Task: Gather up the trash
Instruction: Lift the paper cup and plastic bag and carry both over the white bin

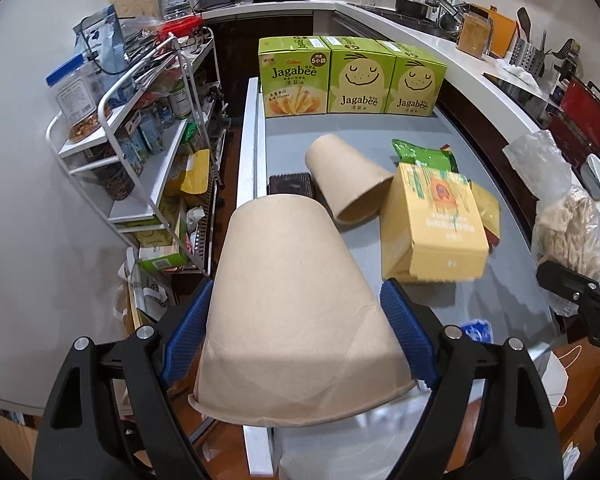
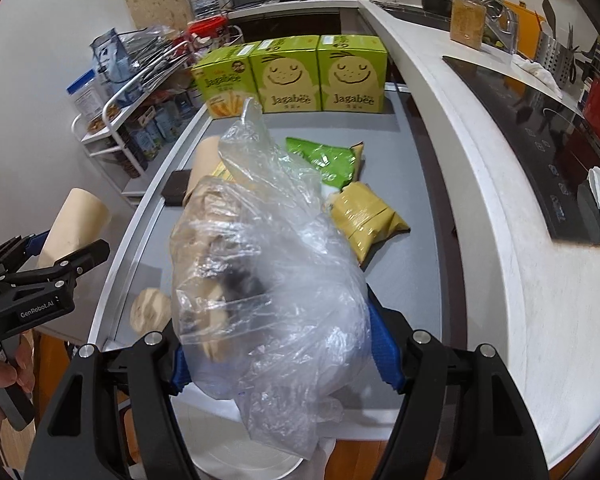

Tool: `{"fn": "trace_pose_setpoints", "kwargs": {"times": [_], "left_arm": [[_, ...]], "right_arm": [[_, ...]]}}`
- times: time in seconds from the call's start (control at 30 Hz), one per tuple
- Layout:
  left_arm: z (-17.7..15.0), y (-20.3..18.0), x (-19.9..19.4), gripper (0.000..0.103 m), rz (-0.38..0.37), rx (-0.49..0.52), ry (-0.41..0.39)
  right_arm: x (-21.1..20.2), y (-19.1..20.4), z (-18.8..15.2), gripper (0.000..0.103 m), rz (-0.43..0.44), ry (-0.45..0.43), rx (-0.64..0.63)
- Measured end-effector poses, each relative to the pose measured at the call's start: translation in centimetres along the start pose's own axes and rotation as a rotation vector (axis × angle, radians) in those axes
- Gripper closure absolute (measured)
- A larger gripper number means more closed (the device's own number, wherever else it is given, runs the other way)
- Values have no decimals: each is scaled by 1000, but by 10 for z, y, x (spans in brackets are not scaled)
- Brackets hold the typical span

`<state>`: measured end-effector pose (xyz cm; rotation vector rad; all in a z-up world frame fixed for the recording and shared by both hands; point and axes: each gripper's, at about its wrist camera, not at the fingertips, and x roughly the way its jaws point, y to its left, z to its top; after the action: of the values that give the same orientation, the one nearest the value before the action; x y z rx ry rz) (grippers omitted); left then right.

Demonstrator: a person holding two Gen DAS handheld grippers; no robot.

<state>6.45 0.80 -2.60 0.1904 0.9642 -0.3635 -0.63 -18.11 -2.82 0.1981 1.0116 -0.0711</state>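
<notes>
Left wrist: left tool (image 1: 296,328) clamps cup (image 1: 292,312), base pointing away; right tool (image 2: 276,356) clamps bag (image 2: 268,272) (both above desk's (image 1: 380,136) near edge, bin unseen)

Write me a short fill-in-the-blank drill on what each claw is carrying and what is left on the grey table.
1. The left claw is clamped on a brown paper ____.
2. The right claw grips a clear ____ bag.
3. At the far end of the grey table stand ____ green Jagabee boxes.
4. A second paper cup lies on its ____ beside the yellow box.

Missing words: cup; plastic; three; side
</notes>
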Motion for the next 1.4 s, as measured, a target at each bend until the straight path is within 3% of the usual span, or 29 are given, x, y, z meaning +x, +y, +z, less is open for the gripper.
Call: {"fn": "trace_pose_setpoints", "kwargs": {"times": [0.37, 0.7, 1.03, 1.4], "left_arm": [[-47, -5, -34, 18, -18, 33, 21], [-100, -16, -42, 18, -45, 66, 107], [-144, -29, -27, 18, -60, 110, 196], [-188, -43, 15, 18, -86, 169, 333]], "right_arm": [[-19, 20, -42, 35, 87, 68, -61], [-23, 30, -91, 35, 137, 176, -92], [-10, 37, -132, 35, 144, 281, -149], [50, 38, -171, 35, 99, 419, -143]]}}
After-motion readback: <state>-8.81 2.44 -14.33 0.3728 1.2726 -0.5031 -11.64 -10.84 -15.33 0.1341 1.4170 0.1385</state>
